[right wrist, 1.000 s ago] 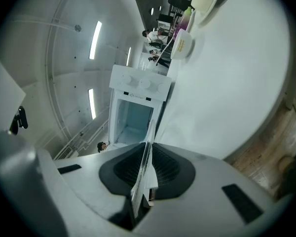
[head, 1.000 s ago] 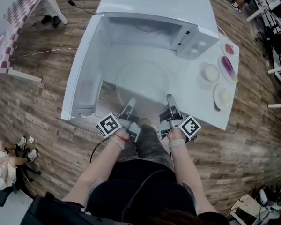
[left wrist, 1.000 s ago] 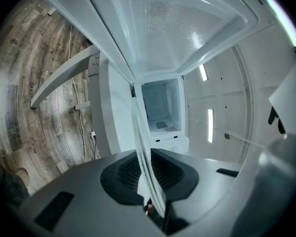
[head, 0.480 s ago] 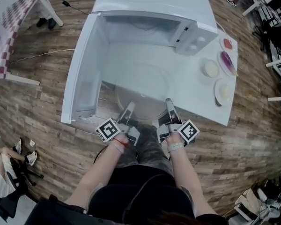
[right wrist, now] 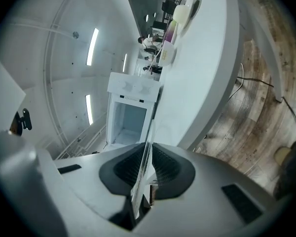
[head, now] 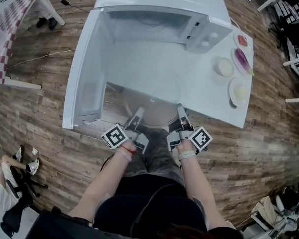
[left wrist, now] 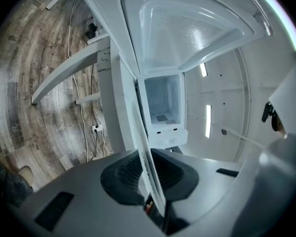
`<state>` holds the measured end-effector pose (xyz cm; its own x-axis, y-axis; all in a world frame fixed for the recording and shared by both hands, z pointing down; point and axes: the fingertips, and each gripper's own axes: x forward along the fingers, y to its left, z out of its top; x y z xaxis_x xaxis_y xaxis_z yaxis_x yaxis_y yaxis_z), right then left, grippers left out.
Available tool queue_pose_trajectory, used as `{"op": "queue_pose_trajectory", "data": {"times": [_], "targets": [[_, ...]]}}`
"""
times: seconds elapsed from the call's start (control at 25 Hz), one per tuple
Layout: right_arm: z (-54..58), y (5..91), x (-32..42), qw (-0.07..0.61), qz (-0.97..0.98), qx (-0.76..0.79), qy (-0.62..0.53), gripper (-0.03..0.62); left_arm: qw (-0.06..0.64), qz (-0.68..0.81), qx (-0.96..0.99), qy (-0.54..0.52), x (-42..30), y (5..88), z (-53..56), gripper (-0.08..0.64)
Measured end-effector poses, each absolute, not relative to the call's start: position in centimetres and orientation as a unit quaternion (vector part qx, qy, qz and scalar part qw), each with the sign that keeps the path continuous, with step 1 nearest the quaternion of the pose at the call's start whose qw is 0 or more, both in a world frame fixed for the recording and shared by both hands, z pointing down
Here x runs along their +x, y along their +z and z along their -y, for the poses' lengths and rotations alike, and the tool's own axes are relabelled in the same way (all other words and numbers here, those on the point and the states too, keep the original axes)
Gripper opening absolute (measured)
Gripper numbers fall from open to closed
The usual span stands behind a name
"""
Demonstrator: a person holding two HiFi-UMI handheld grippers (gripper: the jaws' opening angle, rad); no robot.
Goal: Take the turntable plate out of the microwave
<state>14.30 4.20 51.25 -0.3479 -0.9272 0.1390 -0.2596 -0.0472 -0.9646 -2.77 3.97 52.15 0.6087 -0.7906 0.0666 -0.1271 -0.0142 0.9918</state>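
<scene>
The clear glass turntable plate (head: 152,94) is out of the white microwave (head: 159,24) and hangs level over the white table's (head: 209,101) front edge. My left gripper (head: 138,112) is shut on the plate's near left rim and my right gripper (head: 181,109) on its near right rim. In the left gripper view the plate's edge (left wrist: 144,147) runs between the ribbed pads of the left gripper (left wrist: 152,189), with the open microwave (left wrist: 163,107) straight ahead. The right gripper view shows the plate's rim (right wrist: 147,147) clamped in the right gripper (right wrist: 143,174).
The microwave door (head: 87,78) stands swung open on the left, beside the plate. Three small dishes (head: 224,67) (head: 241,61) (head: 237,91) sit on the table's right end. A checked table (head: 10,39) stands far left, and a person sits on the floor at lower left.
Both grippers have drawn the plate away from the microwave toward the table's front edge and slightly lower. The grip on both rims is unchanged.
</scene>
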Motion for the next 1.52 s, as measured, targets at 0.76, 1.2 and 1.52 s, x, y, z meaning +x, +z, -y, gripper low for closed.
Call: {"op": "queue_pose_trajectory", "data": {"times": [0.76,1.2,1.52], "targets": [[-5.2,52.6,15.2,0.304,-0.604,-0.488,-0.552,0.054,0.634,0.344,0.63,-0.288,-1.5,52.7,-4.5,0.038],[-5.6,53.8,15.3,0.274,-0.593,-0.493,-0.575,0.054,0.641,0.355,0.615,-0.291,-1.4,53.6,-4.3,0.038],[-5.2,54.2,15.2,0.24,-0.592,-0.498,-0.586,0.054,0.645,0.363,0.595,-0.315,-1.5,53.7,-3.5,0.035]]}}
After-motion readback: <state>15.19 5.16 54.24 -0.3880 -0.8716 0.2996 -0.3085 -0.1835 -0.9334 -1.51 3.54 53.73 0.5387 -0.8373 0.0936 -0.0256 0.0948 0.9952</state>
